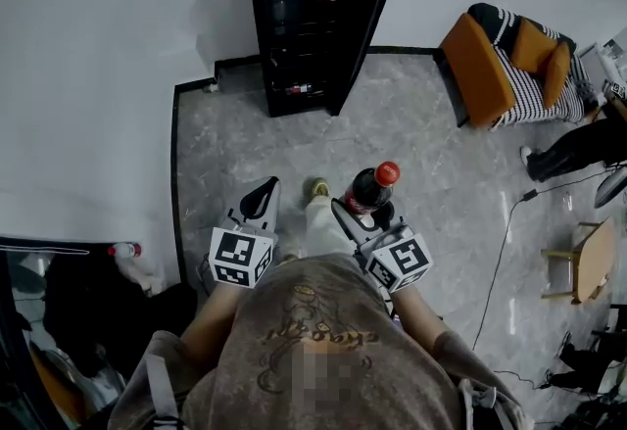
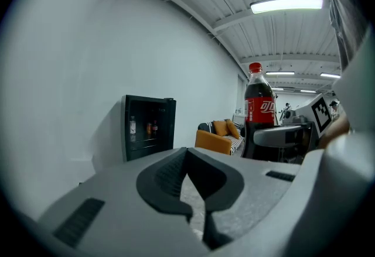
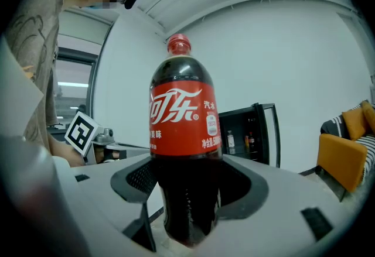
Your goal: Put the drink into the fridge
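One cola bottle (image 3: 186, 133) stands upright, clamped low on its body by the right gripper (image 1: 364, 213), the left gripper (image 1: 260, 201) pinched together on nothing, so the person should carry it level toward the open fridge (image 1: 294, 75), well ahead.

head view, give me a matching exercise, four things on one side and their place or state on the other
Things:
1. dark cola bottle with red cap and label
2. black mini fridge
3. orange armchair
4. left gripper

Places or states:
a. shut, nothing between its jaws
b. door swung open
c. clamped upright in the right gripper
d. upper right of the head view

Pairs: 1-c, 2-b, 3-d, 4-a
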Demonstrator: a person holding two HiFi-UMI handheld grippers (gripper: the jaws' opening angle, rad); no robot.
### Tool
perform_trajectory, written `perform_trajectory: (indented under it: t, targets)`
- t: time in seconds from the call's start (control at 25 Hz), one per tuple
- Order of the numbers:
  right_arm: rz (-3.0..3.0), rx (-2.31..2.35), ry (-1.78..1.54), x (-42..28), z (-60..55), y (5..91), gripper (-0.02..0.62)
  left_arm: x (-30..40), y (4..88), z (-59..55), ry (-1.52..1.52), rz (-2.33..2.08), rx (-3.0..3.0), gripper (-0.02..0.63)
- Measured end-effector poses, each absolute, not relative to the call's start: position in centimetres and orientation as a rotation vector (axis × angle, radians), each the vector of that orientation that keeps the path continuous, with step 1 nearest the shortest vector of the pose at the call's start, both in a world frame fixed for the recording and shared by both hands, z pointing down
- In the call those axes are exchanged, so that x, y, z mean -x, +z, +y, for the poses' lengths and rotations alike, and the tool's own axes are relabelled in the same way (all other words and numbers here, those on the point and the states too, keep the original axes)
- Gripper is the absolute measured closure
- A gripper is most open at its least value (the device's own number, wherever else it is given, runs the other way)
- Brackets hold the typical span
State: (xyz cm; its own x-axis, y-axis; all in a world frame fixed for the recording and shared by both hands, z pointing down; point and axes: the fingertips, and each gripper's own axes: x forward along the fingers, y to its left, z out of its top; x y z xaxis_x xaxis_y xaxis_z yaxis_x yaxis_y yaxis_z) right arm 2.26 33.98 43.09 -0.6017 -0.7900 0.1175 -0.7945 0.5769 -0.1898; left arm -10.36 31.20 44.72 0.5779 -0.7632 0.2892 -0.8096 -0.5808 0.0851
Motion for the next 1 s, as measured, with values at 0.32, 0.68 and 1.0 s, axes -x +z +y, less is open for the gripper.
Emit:
perform_trajectory:
  t: [0.32,0.68,1.0]
  targets:
    - [-2.770,-1.387,0.347,-2.1,28.1,43.4,0.305,10.3,44.7,25.5,0.310,-1.305,-2.601,0.601]
    - [-2.788,-1.331,0.377,-2.7,19.9,43.1,0.304,9.2,44.1,17.8,0.331,-1.294,-2.586,0.601]
    - [-2.796,-1.307,0.391,-4.5,12.4,42.5,0.304,6.9,43.3,10.5,0.361,-1.293,-2.591,0.601]
